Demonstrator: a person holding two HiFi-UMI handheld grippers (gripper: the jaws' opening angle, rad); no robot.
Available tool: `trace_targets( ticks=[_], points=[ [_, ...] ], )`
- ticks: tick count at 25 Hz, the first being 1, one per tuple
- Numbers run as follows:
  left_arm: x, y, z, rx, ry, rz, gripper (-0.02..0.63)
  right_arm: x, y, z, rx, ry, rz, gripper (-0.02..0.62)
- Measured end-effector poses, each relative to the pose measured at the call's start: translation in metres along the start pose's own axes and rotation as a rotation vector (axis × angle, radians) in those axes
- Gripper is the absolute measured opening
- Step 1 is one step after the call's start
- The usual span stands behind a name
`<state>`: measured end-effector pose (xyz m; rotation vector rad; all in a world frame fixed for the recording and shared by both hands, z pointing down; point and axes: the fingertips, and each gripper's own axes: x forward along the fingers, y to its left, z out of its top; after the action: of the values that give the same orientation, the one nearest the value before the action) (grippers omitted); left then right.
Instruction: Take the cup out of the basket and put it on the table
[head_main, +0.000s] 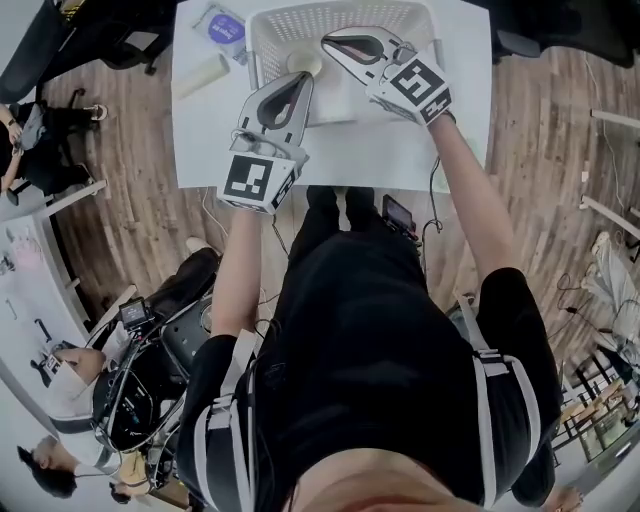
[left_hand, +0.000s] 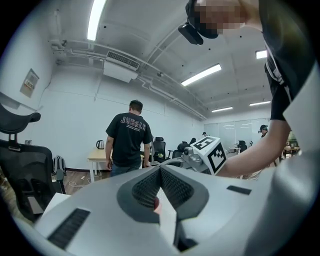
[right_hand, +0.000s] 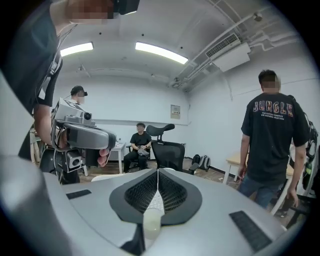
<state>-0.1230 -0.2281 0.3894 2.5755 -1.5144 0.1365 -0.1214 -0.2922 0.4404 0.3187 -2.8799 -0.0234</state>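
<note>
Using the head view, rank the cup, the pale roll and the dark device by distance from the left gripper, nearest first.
1. Cup, in the basket, beyond the left gripper.
2. Pale roll, left on the table.
3. Dark device, below the table's near edge.

A seated person (right_hand: 140, 146) sits beside a black office chair (right_hand: 170, 152).

Wood-plank floor (head_main: 120, 140) around my white bench (head_main: 400, 160). White walls (left_hand: 75, 110), ceiling strip lights (right_hand: 160, 52), black office chair (right_hand: 167, 147), wooden desk (left_hand: 97, 158) against one wall.
</note>
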Motion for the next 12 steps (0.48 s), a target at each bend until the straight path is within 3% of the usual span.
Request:
trace_targets(
  ticks=[12],
  points=[
    [-0.003, 0.009, -0.008, 0.007, 0.022, 0.008, 0.02, 0.043, 0.018, -0.079, 0.026, 0.173, 0.167, 0.02]
  ],
)
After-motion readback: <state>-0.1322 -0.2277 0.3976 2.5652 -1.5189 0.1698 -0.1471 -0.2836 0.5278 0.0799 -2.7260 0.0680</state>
